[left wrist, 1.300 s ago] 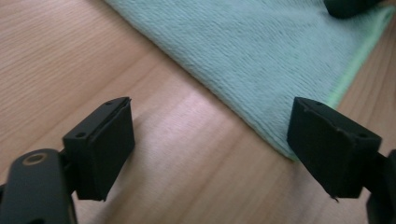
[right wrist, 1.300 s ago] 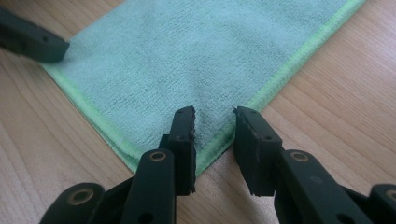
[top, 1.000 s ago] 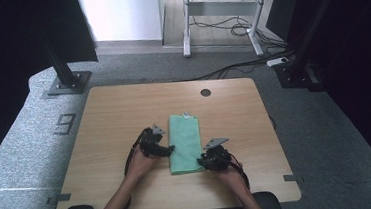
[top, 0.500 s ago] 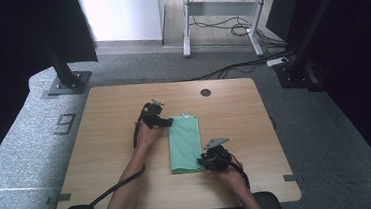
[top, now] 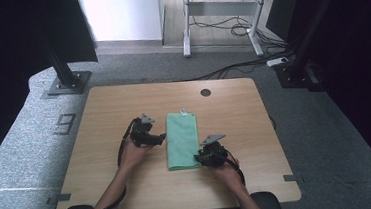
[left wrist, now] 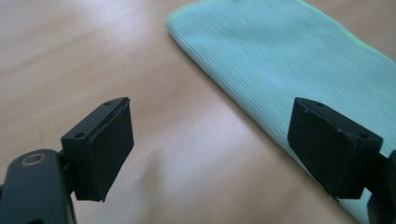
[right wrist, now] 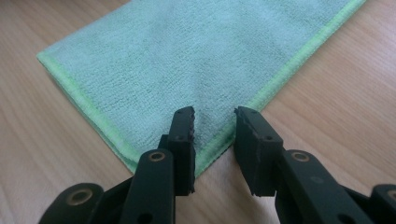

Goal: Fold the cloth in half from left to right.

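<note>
A green cloth (top: 182, 140) lay folded into a long strip in the middle of the wooden surface (top: 99, 111). It lay flat, and one short end pointed away from me and the other toward me. A small white tag (top: 184, 112) stuck out at the far end.

My left tool (top: 160, 137) was just beside the left long edge of the cloth, about halfway along it. Its two black jaws were spread wide apart, and there was nothing between them but bare wood. In the left gripper view, the rounded folded edge of the cloth (left wrist: 299, 65) ran past the right jaw, and that jaw sat over the edge. I could not tell if it touched the cloth.

My right tool (top: 199, 158) was at the near right corner of the cloth. Its jaws stood close together with a small gap between them. In the right gripper view, the corner of the cloth (right wrist: 187, 70) lay flat under the tips, and its bright green hem ran through the gap. The pads (right wrist: 184, 128) were not pinching the cloth. My right hand (top: 229, 174) was behind the tool, near my edge of the surface
</note>
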The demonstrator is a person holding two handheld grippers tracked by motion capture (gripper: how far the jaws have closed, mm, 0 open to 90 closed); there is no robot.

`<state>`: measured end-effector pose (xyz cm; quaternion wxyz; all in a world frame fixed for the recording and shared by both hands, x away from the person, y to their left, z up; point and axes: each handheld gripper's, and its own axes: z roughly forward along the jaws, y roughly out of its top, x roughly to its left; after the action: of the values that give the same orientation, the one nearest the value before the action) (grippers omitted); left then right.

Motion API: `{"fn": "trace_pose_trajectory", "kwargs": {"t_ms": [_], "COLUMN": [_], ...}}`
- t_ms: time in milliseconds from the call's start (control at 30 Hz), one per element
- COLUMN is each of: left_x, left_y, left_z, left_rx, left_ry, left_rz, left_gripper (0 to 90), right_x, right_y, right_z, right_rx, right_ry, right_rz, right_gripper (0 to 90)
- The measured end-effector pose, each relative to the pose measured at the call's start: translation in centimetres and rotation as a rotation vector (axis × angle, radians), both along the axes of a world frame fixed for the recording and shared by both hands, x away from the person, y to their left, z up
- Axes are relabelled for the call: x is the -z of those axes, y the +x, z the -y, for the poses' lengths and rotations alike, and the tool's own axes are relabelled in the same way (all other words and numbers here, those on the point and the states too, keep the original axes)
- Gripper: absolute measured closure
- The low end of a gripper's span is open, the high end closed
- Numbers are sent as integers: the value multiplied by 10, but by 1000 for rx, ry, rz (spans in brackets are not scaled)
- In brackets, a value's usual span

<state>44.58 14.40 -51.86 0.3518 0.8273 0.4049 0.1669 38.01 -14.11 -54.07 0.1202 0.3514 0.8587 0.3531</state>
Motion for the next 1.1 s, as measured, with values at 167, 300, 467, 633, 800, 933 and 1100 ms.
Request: {"fn": "trace_pose_trajectory", "kwargs": {"t_ms": [167, 300, 467, 633, 800, 933, 1100], "left_x": [4, 14, 29, 30, 31, 31, 31], "left_y": [-42, -80, -107, -106, -102, -101, -101], "left_z": [-11, -14, -16, -17, -19, -20, -20], "left_rx": [29, 65, 74, 62, 67, 58, 49], "left_ry": [-37, -14, 59, 73, 51, 56, 55], "left_rz": [-19, -37, -29, -19, -56, -61, -61], "left_gripper": [145, 121, 69, 23, 19, 0, 0], "right_x": [-3, -10, -3, 6, 16, 16, 16], "right_y": [1, -5, -13, -16, -16, -16, -16], "right_z": [2, 19, 47, 56, 59, 59, 60], "right_rx": [8, 7, 61, 86, 113, 119, 115], "right_ry": [23, 16, -13, -31, -3, -1, -1], "right_rz": [10, 52, 50, 54, 46, 47, 48], "right_gripper": [460, 288, 133, 79, 0, 0, 0]}}
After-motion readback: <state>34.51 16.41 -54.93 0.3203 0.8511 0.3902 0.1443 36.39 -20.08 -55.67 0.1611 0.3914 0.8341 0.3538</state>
